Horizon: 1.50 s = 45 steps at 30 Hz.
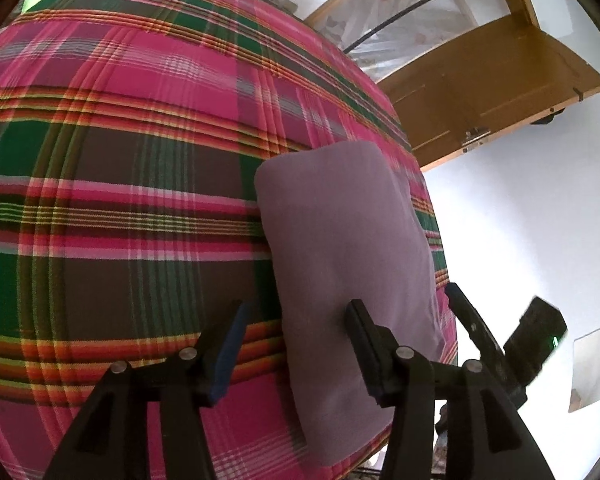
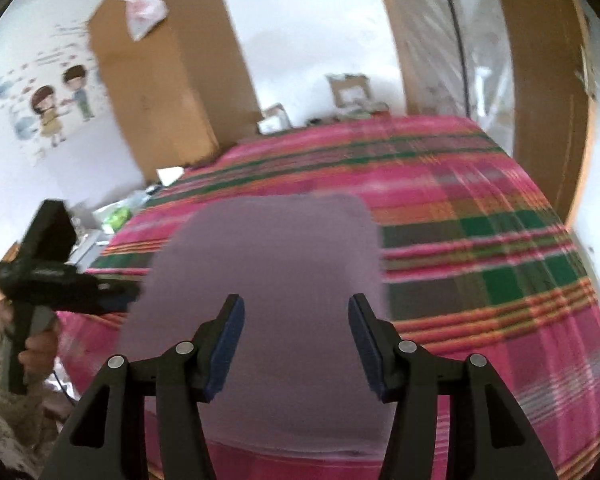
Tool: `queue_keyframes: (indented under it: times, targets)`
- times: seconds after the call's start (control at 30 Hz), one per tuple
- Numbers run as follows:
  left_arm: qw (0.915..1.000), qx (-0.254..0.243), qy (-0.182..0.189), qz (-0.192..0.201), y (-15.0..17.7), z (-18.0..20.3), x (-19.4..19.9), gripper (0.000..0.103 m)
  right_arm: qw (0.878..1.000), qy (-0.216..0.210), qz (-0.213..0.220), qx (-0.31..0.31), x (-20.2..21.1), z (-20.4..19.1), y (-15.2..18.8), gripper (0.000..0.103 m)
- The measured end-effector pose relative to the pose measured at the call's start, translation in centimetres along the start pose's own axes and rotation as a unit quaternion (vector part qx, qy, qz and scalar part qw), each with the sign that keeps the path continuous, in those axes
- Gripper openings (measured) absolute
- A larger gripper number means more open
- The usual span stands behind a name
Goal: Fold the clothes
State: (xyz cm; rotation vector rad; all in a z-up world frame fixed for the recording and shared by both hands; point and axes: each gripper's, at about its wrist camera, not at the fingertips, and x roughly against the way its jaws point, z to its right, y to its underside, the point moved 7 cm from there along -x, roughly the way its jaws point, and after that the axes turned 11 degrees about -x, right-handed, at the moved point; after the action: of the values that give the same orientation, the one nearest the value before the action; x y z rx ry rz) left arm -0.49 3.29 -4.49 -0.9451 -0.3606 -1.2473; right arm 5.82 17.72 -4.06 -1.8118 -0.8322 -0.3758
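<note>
Garment: lilac cloth is lying as a folded rectangle near the plaid bed edge, 3 o'clock side.
Left gripper: is hovering spread, empty.
Right gripper: is hovering spread, empty.
Risk: a finger snagging the top layer could be undoing the fold or dragging the cloth off.

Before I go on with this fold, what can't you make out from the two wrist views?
- Near edge of the purple garment: left wrist view, hidden behind the left gripper.
- Garment's folds and seams: right wrist view, blurred.
- Items past the bed: small, blurred.

One folded purple garment, one plaid bedspread, two grippers, one wooden door.
</note>
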Motion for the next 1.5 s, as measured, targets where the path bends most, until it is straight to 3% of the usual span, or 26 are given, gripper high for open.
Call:
queue_keyframes:
  times: [0.1, 0.23, 0.53, 0.97, 1.23, 1.5]
  targets:
    - [0.9998, -0.002, 0.02, -0.01, 0.2, 0.1, -0.2, 0.053, 0.999, 0.003, -0.027, -0.021, -0.7, 2.4, -0.4, 0.056]
    - [0.9967, 0.012, 0.074, -0.03, 0.6, 0.4, -0.9, 0.054, 0.997, -0.017, -0.067, -0.042, -2.3, 4.2, -0.3, 0.057]
    - [0.991, 0.041, 0.12, -0.041, 0.0, -0.1, -1.8, 0.054, 0.979, -0.115, -0.149, -0.082, -4.7, 5.2, -1.1, 0.057]
    - [0.987, 0.048, 0.142, -0.057, -0.4, -0.6, -2.2, 0.056, 0.951, -0.201, -0.22, -0.084, -6.2, 3.8, -1.5, 0.061]
    - [0.9866, 0.048, 0.143, -0.063, -0.8, -0.4, -2.7, 0.058, 0.937, -0.228, -0.252, -0.088, -7.0, 3.2, -1.5, 0.063]
    - [0.9872, 0.052, 0.139, -0.059, 0.6, -2.8, -1.1, 0.052, 0.947, -0.2, -0.243, -0.065, -7.1, 2.2, -1.3, 0.063]
